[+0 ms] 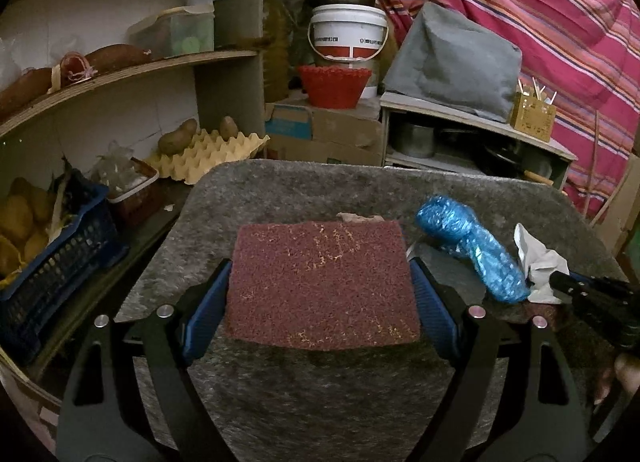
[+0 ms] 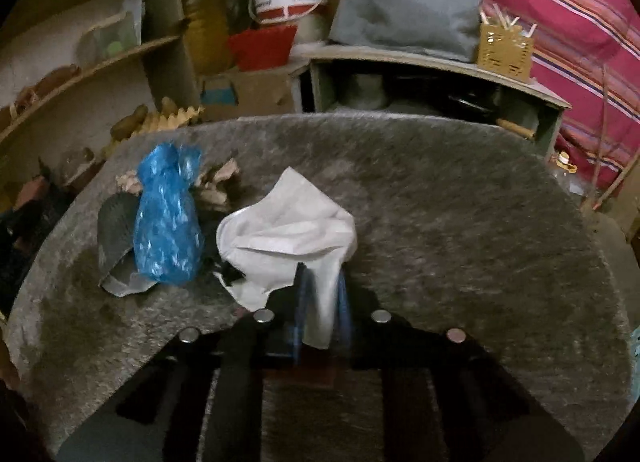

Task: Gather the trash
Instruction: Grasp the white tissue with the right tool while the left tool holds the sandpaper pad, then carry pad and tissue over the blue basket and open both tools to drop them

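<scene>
A maroon abrasive pad lies flat on the grey felt table, and my left gripper is shut on its two side edges with its blue pads. To its right lie a crumpled blue plastic bag and a white crumpled tissue. My right gripper is shut on a lower flap of the tissue; its black tip shows in the left wrist view. In the right wrist view the blue bag rests on a grey wrapper, with brown paper scraps behind.
Left of the table stand shelves, an egg tray with potatoes and a blue crate. Behind are cardboard boxes, a red basket, a white bucket, a low cabinet with a grey cover, and striped cloth.
</scene>
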The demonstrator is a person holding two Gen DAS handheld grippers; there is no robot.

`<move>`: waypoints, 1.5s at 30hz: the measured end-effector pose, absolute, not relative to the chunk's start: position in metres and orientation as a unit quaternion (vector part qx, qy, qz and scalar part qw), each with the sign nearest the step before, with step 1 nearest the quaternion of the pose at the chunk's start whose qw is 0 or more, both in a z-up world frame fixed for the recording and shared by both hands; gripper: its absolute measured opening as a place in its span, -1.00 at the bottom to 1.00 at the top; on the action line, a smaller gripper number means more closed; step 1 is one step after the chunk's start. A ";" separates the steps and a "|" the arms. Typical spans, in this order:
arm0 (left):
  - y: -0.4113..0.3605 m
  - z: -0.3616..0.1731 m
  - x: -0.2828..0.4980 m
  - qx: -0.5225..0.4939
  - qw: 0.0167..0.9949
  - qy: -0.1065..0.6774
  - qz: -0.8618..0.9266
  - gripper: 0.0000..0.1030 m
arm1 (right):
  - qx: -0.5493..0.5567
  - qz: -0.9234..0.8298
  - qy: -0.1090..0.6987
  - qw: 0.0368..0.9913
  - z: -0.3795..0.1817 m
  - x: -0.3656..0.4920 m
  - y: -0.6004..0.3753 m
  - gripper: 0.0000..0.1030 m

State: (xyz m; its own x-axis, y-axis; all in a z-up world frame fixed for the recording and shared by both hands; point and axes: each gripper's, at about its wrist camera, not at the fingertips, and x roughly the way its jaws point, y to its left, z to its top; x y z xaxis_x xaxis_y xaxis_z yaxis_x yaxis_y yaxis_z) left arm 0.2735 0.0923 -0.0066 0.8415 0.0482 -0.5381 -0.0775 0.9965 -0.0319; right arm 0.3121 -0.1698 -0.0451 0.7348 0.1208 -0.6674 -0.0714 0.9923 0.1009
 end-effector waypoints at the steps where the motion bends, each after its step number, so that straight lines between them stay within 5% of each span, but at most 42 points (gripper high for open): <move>1: 0.090 -0.005 0.273 -0.027 0.960 0.277 0.031 0.62 | 0.039 0.050 0.356 0.932 -0.043 0.309 -0.176 -0.81; 25: -0.095 0.006 0.250 0.029 0.964 0.256 -0.073 0.62 | 0.108 -0.052 0.270 0.955 0.024 0.182 -0.377 -0.91; 45: -0.330 0.005 0.180 0.066 0.942 0.248 -0.219 0.62 | 0.133 -0.181 0.274 0.935 0.006 0.071 -0.548 -0.91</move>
